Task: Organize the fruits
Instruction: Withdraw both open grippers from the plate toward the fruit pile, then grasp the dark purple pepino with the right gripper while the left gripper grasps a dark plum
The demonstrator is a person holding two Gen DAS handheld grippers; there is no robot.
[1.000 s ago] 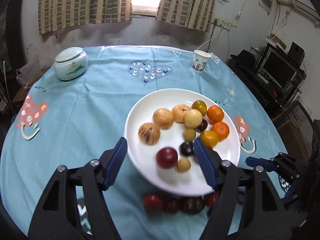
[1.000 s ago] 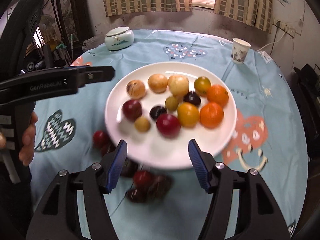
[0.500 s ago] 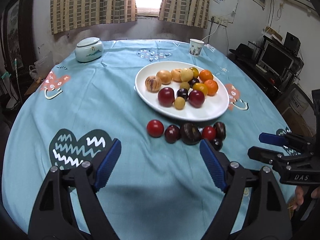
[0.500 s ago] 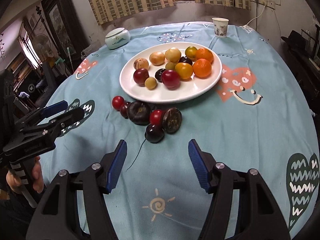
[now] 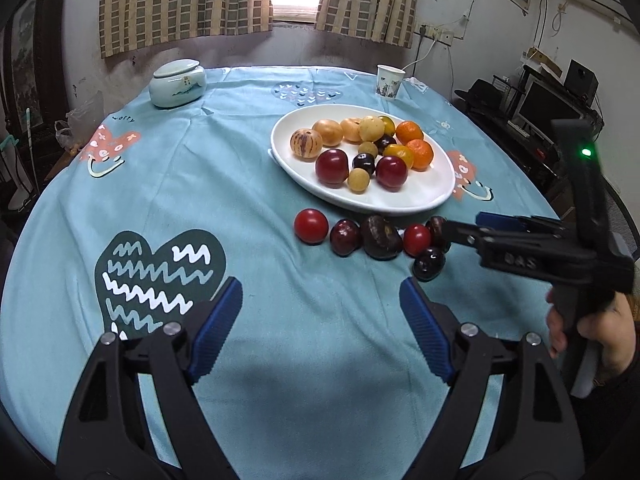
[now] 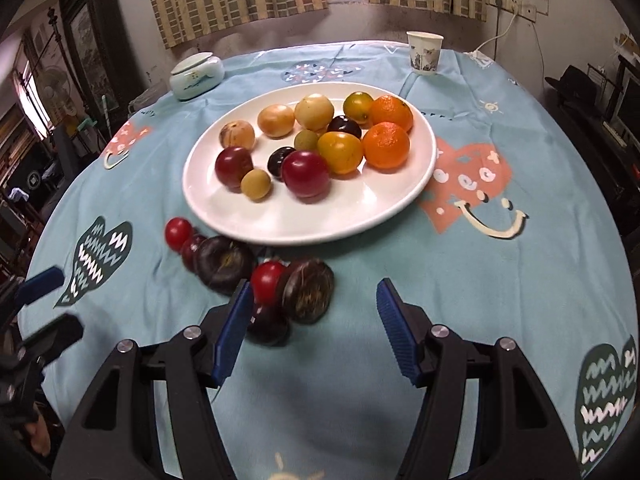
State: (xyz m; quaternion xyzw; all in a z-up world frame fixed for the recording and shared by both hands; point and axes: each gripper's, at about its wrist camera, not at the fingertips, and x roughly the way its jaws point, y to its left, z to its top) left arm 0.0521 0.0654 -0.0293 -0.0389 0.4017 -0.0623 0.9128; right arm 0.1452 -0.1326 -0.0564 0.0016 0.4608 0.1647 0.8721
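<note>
A white plate (image 5: 400,200) (image 6: 280,220) holds several fruits: oranges (image 6: 386,146), red plums (image 6: 306,174), yellow and dark ones. In front of it on the blue cloth lie loose fruits: a red tomato (image 5: 311,226) (image 6: 178,232), dark round fruits (image 5: 381,237) (image 6: 224,258), a small red one (image 6: 267,278) and a dark plum (image 5: 429,264). My left gripper (image 5: 320,320) is open and empty, short of the loose fruits. My right gripper (image 6: 314,320) is open, its left finger beside the dark plum (image 6: 266,326); it also shows in the left wrist view (image 5: 464,228).
A lidded ceramic jar (image 5: 177,83) stands at the back left and a paper cup (image 5: 389,82) at the back right. The round table's edge curves close on both sides. A desk with a monitor (image 5: 548,110) stands to the right.
Both grippers pulled back from the plate, then my right gripper moved forward again to the loose fruits. My left gripper moved slightly closer. Both stayed open.
</note>
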